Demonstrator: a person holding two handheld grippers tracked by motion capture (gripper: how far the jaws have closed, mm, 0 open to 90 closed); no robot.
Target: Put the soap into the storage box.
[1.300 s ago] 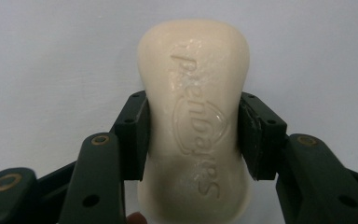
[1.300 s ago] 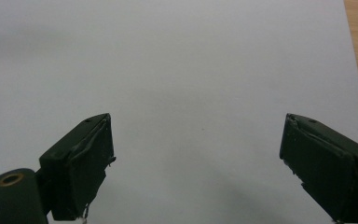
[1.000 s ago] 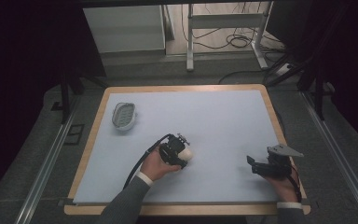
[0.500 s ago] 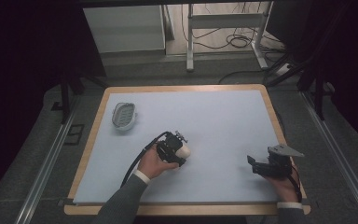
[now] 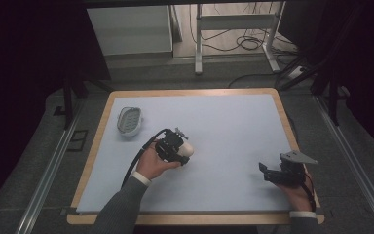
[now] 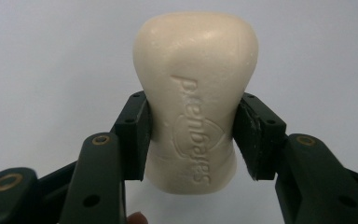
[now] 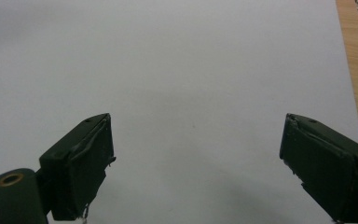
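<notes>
Soap (image 6: 196, 93) pinched at its waist between the jaws of the left claw (image 5: 181, 150), lifted at centre frame; grasp done, delivery to the soap dish (image 5: 129, 120) at upper left judged pending. Open blue desk (image 5: 233, 126) all round (right claw (image 5: 268, 173) spread, empty, lower right near the wooden edge).

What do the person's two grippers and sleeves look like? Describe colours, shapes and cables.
Both the left gripper and the right gripper are black, with flat rectangular fingers. A black cable trails from the left; a grey three-cornered plate tops the right. The sleeves are grey, with white cuffs.
</notes>
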